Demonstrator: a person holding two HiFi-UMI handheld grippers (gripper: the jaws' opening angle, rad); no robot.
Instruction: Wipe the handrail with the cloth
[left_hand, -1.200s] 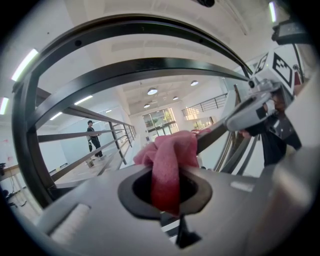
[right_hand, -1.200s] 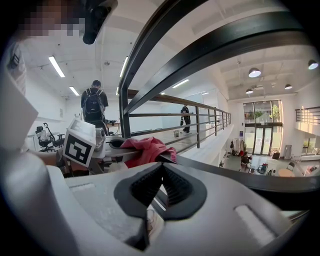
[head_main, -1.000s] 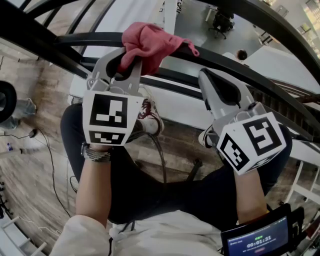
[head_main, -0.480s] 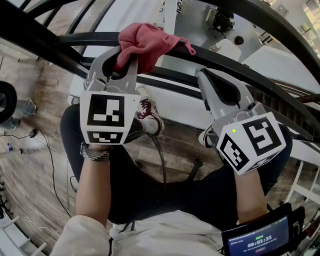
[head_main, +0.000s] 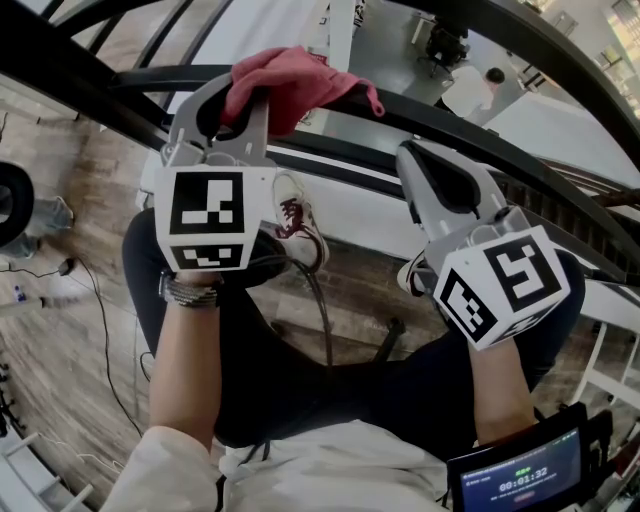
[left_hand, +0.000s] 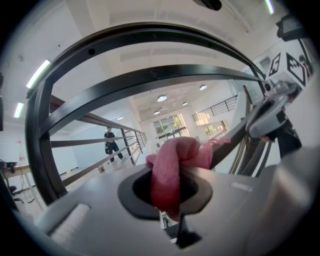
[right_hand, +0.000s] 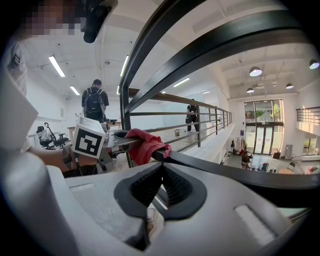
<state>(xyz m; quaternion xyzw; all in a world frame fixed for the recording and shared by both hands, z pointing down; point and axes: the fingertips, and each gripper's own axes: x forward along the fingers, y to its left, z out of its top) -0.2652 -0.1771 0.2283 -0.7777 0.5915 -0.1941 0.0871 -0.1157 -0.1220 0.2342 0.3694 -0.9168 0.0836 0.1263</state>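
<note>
Over black handrail (head_main: 420, 118), left gripper (head_main: 235, 100) pinches cloth (head_main: 292, 80); right gripper (head_main: 412, 158) closed, empty.

the head camera looks steeply down from above and behind the left hand-held gripper (head_main: 235, 100) and right hand-held gripper (head_main: 412, 160), the handrail (head_main: 150, 78) just beyond them. each one's own camera rides close behind its jaws, facing out along them. all three views share the cloth (head_main: 300, 80) at the left one's tips.
</note>
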